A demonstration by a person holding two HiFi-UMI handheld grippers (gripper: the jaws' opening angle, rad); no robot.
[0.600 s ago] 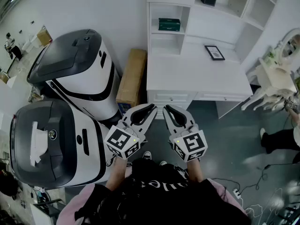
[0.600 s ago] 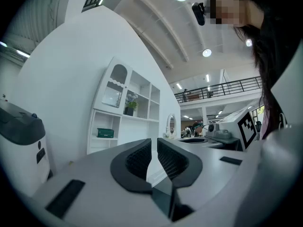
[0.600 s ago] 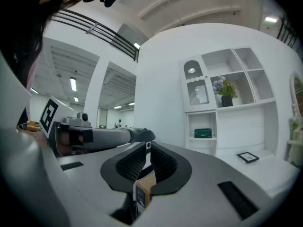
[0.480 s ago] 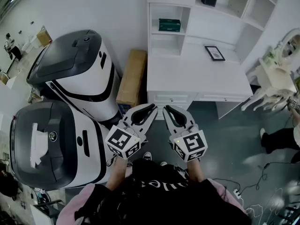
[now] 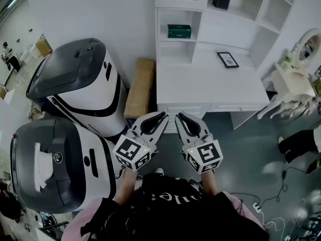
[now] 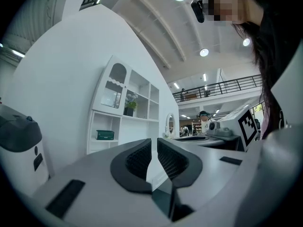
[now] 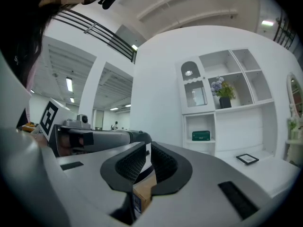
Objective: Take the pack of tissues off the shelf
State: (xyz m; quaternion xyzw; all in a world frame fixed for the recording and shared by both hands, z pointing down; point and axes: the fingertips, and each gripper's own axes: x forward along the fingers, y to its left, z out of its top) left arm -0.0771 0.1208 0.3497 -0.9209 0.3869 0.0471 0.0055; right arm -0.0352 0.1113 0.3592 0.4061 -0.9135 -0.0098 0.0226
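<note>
Green tissue pack (image 5: 179, 31), box-shaped, flat on white shelf (image 5: 178, 39).

Dark green tissue pack (image 5: 179, 31); lying flat, apparently alone, in white shelf (image 5: 159, 23) cubby.

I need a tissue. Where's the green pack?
In the head view, the green tissue pack sits in the left cubby of the white shelf unit, up-left of the picture frame.
</note>
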